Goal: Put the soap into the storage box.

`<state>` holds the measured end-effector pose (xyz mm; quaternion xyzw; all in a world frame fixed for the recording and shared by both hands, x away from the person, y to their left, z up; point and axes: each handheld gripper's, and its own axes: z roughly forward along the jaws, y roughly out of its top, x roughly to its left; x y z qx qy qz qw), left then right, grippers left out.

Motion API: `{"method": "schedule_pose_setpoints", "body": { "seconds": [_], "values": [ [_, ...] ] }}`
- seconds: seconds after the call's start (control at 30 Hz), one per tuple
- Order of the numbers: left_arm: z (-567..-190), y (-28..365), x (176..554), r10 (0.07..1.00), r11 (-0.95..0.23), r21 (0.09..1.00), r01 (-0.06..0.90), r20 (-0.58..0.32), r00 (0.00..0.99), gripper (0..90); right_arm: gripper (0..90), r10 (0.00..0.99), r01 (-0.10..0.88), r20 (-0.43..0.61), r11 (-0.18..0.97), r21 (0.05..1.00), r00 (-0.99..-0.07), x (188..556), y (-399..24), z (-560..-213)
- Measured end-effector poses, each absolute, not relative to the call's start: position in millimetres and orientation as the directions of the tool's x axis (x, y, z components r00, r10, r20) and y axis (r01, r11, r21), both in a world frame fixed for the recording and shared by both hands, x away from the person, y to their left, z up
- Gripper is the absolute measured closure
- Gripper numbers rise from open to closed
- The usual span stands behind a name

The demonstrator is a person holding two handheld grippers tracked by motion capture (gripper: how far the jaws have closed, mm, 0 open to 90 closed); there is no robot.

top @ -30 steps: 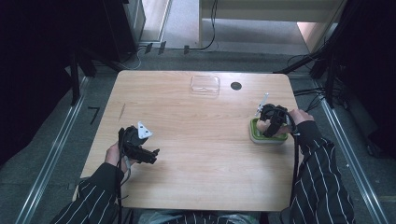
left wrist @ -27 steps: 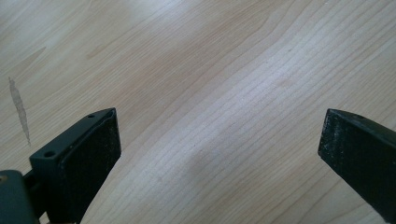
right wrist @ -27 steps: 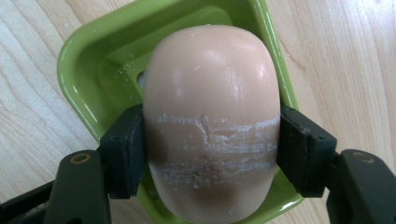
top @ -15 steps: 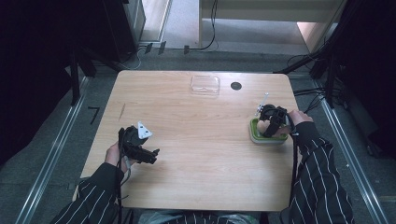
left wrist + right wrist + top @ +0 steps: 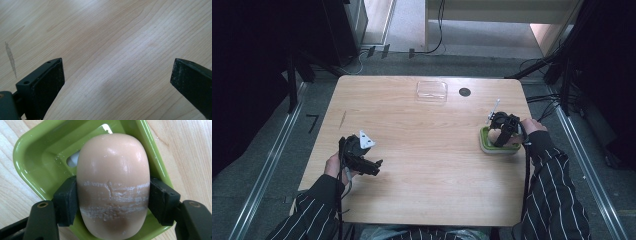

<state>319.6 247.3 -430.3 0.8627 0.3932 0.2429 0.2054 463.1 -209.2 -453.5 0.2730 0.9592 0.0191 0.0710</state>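
While the right gripper clamps a soap by its two sides, the soap lies in a green dish at the centre of the right gripper view. In the high view this dish stands at the right of the table. At lower left, the left gripper is wide open over bare wood, holding nothing.

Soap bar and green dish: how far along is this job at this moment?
Done: the right gripper is clamped across the soap bar, which sits over the green dish. In hand: that grip. Left: apparently moving the soap elsewhere. The left gripper is open over bare table; a clear lid lies at the far edge.
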Motion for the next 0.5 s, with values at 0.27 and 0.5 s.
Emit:
{"method": "schedule_pose_setpoints", "body": {
  "seconds": [0.27, 0.5],
  "values": [
    [-430.5, 247.1, 319.8, 0.778, -0.607, 0.545, 0.579, 0.256, 0.574, 0.0, 32.7, 0.540, 0.535, -0.117, 0.841, 0.074, -0.833, 463.9, -210.0, -454.0],
    [-430.6, 247.2, 320.0, 0.779, -0.606, 0.546, 0.578, 0.256, 0.573, 0.0, 32.4, 0.549, 0.545, -0.117, 0.836, 0.067, -0.827, 464.5, -210.8, -453.6]
  ]
}}
